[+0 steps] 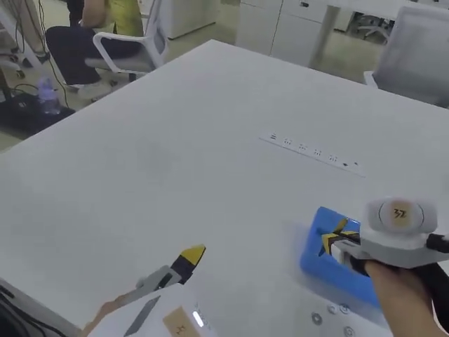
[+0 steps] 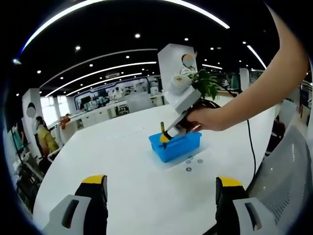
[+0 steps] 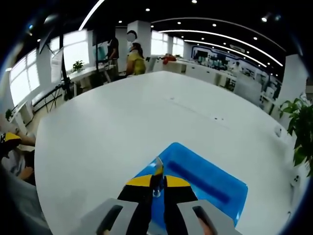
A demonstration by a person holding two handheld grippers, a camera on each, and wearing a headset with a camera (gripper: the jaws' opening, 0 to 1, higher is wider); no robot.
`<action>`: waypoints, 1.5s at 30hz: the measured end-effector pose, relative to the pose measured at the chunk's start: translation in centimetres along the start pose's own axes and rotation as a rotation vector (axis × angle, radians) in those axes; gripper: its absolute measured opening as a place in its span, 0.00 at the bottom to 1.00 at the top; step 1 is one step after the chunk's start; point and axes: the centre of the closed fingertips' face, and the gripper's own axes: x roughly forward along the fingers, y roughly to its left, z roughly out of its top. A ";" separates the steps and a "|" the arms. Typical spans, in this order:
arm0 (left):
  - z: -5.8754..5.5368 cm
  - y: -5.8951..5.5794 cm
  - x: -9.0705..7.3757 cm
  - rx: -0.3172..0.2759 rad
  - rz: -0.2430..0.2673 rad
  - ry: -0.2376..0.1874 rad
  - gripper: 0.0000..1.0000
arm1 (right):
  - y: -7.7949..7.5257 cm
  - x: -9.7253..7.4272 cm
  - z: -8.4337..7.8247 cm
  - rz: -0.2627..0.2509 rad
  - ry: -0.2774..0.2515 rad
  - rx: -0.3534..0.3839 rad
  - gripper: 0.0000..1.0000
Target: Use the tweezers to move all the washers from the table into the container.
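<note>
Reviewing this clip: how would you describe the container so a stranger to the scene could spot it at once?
Start with the big white table; near the edge closest to the person, below the right gripper, sits the container. It is a shallow rectangular blue tray, the only blue thing on the tabletop, with small washers lying loose beside it.

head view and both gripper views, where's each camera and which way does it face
Head view: on the headset, looking forward and down at the table and container; a hand holding the right gripper shows.
Left gripper view: on the left gripper, facing the container and washers; own open jaws and an arm show.
Right gripper view: on the right gripper, above the container; own jaws shut on tweezers.
Shared: all three show the container.
</note>
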 end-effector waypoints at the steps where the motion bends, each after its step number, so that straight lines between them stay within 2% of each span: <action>1: 0.0 0.0 0.0 0.000 0.001 0.000 0.94 | 0.0 0.0 0.0 0.002 -0.001 -0.002 0.04; 7: 0.0 0.0 0.0 0.007 0.001 0.004 0.94 | -0.2 -0.5 0.0 -0.010 0.009 -0.015 0.04; 14: 0.0 -0.1 0.0 0.019 0.001 -0.001 0.94 | 0.1 -2.4 1.3 0.002 -0.041 0.012 0.04; 20: 0.4 -0.3 -0.1 0.015 -0.007 -0.022 0.95 | 0.7 -4.0 1.4 0.010 -0.065 0.026 0.04; 26: 0.3 -0.2 -0.1 0.008 -0.008 -0.021 0.95 | 1.1 -6.7 2.4 0.009 -0.136 0.041 0.04; 34: 0.2 -0.3 0.0 0.017 -0.010 -0.014 0.96 | 2.5 -8.8 1.4 0.030 -0.141 0.004 0.04; 41: 0.2 -0.4 0.0 0.021 -0.014 -0.010 0.95 | 3.5 -9.3 -0.2 0.051 -0.124 0.024 0.04; 45: 0.6 -0.5 -0.1 -0.007 -0.029 -0.035 0.97 | 4.0 -8.9 -1.6 0.073 -0.101 0.050 0.04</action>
